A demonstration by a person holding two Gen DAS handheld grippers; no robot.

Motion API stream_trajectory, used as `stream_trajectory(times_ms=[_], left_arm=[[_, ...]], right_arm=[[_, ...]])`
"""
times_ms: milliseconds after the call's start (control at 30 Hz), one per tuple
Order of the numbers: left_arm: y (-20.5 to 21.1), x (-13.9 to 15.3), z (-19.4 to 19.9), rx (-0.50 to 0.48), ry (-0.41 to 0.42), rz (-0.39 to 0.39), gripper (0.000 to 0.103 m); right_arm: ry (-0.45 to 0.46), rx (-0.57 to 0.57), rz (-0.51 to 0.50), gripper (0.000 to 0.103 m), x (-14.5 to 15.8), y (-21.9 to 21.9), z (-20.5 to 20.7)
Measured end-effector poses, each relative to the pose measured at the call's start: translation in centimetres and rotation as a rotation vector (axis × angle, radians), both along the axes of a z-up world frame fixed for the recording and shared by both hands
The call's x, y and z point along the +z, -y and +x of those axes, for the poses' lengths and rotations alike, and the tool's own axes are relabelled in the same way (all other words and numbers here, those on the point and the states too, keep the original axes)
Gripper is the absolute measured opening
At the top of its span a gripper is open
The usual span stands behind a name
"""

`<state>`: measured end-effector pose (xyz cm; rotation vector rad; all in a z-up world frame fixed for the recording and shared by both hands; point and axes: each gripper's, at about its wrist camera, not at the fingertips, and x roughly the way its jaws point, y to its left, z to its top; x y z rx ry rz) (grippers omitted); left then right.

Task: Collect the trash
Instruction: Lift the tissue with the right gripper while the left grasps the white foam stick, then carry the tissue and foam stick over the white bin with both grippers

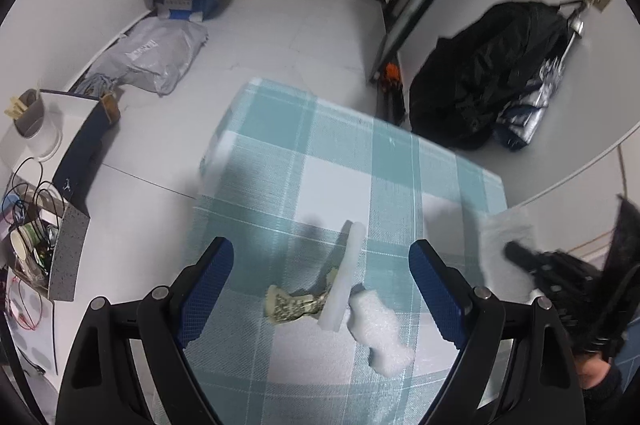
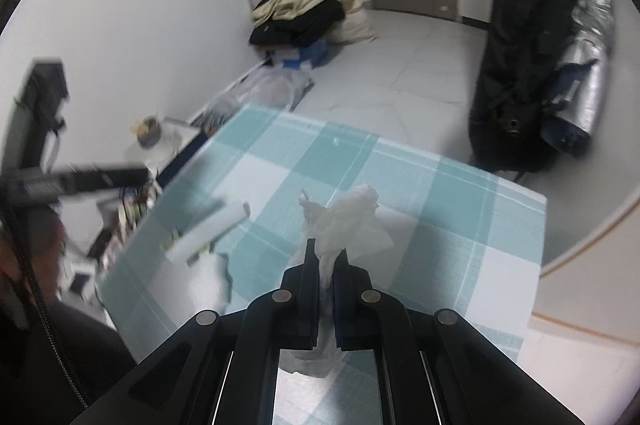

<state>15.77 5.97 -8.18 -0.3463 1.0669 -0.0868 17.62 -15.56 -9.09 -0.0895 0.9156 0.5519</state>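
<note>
The crumpled tissue (image 2: 352, 221) is pinched tight in the right gripper (image 2: 326, 257), lifted over the checked tablecloth (image 2: 460, 225). The left gripper (image 1: 320, 285) hangs wide open, empty, over the white foam strip (image 1: 344, 281) and foam chunk (image 1: 380, 333). I'd drop straight down and close across the strip.

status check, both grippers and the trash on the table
Right gripper shut on crumpled tissue. Left gripper open above foam strip, wrapper, foam scrap. Nothing blocking.
</note>
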Motion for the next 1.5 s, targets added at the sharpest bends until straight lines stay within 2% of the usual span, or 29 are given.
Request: stream_trajectory(times_ms=[167,267,367,500,633,667,733,767,867,900,933,967,1033,1200,1500], left_arm=[[1.3,-2.6,1.5,0.003,-0.079,-0.016,0.087],[2.7,-3.5,2.1,-0.024,-0.104,0.057,0.087],[3.2,-4.0,2.2,-0.039,-0.117,0.065,0.087],[4.0,-4.9,2.5,-0.047,-0.13,0.137,0.082],[4.5,-5.9,2.9,-0.069,-0.166,0.132,0.069],[4.7,-5.9,2.9,-0.073,-0.158,0.155,0.069],[5.1,-5.8,3.1,-0.083,-0.148,0.205,0.059],[5.2,-5.8,3.1,-0.085,-0.149,0.215,0.059],[5.5,-5.6,3.0,-0.099,-0.137,0.226,0.042],[5.7,-5.5,2.9,-0.11,-0.133,0.24,0.032],[5.9,-5.5,2.9,-0.12,-0.13,0.251,0.017],[6.0,-5.5,2.8,-0.129,-0.132,0.254,0.011],[6.2,-5.6,2.8,-0.14,-0.135,0.231,0.005],[5.8,-5.1,2.9,-0.124,-0.12,0.194,0.004],[4.5,-1.3,2.0,-0.081,0.016,0.004,0.003]], right_arm=[[0.015,-0.041,0.054,0.004,1.1,1.6,0.0],[0.015,-0.054,0.073,0.004,1.2,2.6,0.3],[0.012,-0.058,0.068,0.004,1.0,3.3,0.5],[0.036,-0.058,0.065,0.005,1.4,4.5,0.4],[0.041,-0.073,0.074,0.005,1.7,5.9,0.2],[0.042,-0.076,0.078,0.004,1.7,6.2,0.2],[0.042,-0.081,0.081,0.005,1.8,6.7,0.1],[0.041,-0.082,0.083,0.005,1.8,6.9,0.1],[0.041,-0.088,0.09,0.005,2.0,7.5,-0.1],[0.041,-0.091,0.093,0.005,2.0,7.6,-0.2],[0.041,-0.091,0.095,0.005,2.1,7.7,-0.2],[0.041,-0.091,0.095,0.005,2.1,7.7,-0.3],[0.044,-0.09,0.092,0.005,2.1,7.7,-0.4],[0.05,-0.093,0.094,0.005,2.2,7.6,-0.5],[0.052,-0.118,0.11,0.005,2.7,7.3,-0.9]])
